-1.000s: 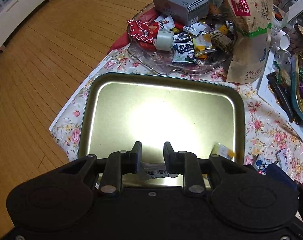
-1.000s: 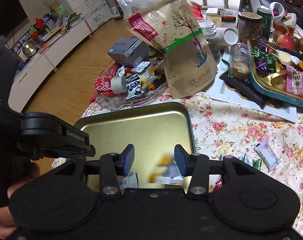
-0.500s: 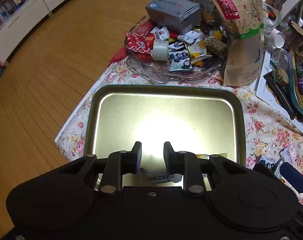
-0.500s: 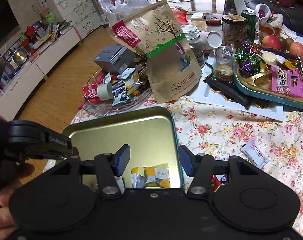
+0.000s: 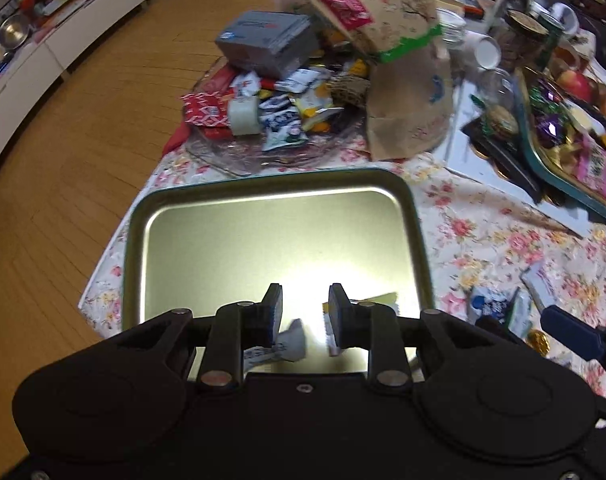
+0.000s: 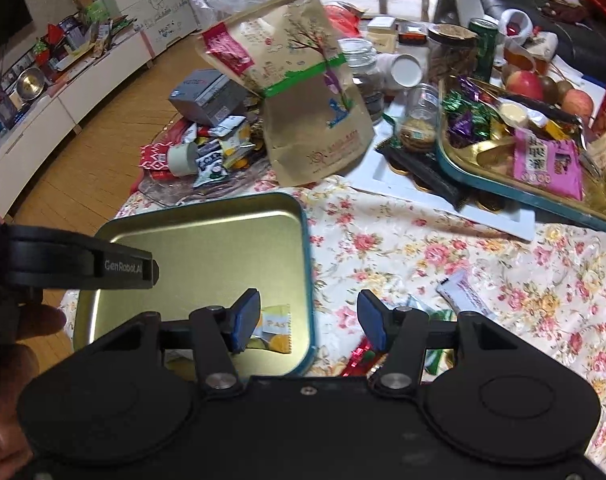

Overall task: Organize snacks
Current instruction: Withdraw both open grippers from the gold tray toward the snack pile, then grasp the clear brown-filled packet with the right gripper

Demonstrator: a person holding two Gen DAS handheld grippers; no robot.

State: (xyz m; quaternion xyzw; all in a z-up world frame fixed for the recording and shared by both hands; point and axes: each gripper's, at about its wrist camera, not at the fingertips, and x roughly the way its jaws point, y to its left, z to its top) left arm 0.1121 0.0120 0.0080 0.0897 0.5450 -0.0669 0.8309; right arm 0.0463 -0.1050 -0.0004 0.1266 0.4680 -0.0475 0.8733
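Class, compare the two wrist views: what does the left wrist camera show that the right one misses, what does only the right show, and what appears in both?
Only the left wrist view shows the white packet by the left claw, which is open.

Only the right wrist view shows the apples, the green can and the open right claw.

Both show the gold tin tray, the yellow packet in it, and the brown paper bag.
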